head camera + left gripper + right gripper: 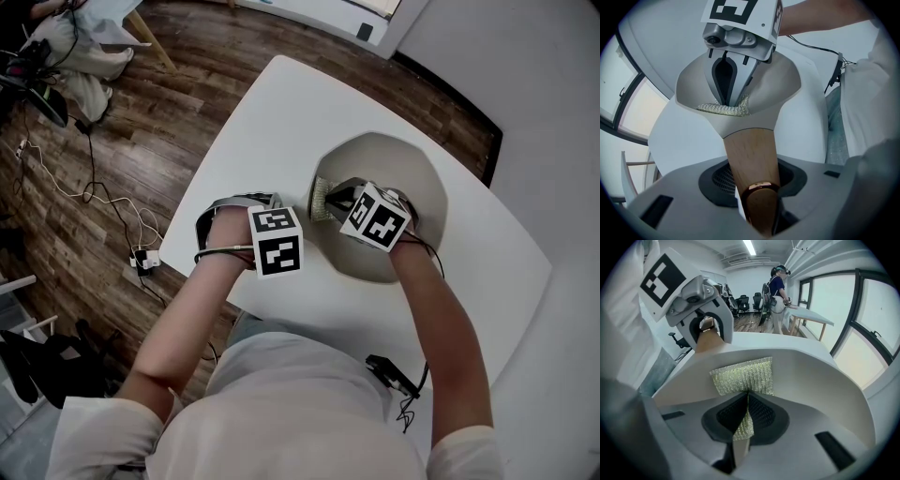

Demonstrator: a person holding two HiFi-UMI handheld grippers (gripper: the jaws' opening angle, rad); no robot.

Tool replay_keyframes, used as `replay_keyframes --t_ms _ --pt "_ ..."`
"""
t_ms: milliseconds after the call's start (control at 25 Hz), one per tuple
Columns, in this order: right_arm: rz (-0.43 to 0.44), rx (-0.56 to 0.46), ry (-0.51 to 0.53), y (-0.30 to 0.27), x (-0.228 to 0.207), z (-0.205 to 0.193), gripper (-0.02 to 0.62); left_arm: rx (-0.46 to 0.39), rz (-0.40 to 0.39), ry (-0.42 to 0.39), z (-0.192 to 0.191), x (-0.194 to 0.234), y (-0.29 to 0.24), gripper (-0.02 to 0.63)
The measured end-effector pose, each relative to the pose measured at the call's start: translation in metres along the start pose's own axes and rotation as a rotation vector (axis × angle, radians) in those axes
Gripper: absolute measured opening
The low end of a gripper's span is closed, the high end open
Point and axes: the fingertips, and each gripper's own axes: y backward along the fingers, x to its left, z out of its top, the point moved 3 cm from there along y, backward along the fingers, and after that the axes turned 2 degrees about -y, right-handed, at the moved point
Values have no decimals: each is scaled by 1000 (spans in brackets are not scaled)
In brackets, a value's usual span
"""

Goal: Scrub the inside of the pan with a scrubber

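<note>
Two tongs busy, scrub under way
Nearest, left tongs (757, 201) clenched on the wooden handle (751, 154) of the grey pan (398, 159), steadying it on the white worktop (281, 112); right tongs (744, 416) pinch a sparkly mesh scrubber (746, 375) flat against the inner wall by the handle side; no grime shows, so what is left is a guess, likely the far wall

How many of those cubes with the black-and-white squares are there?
2: one cube hangs just left of the pan, the other cube over the pan's middle. None seems hidden.
</note>
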Motion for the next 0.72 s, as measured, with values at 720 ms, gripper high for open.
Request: replay_keyframes --t_ms 720 --pt "174 19 15 0 35 -14 23 -5 -21 29 0 -2 -2 172"
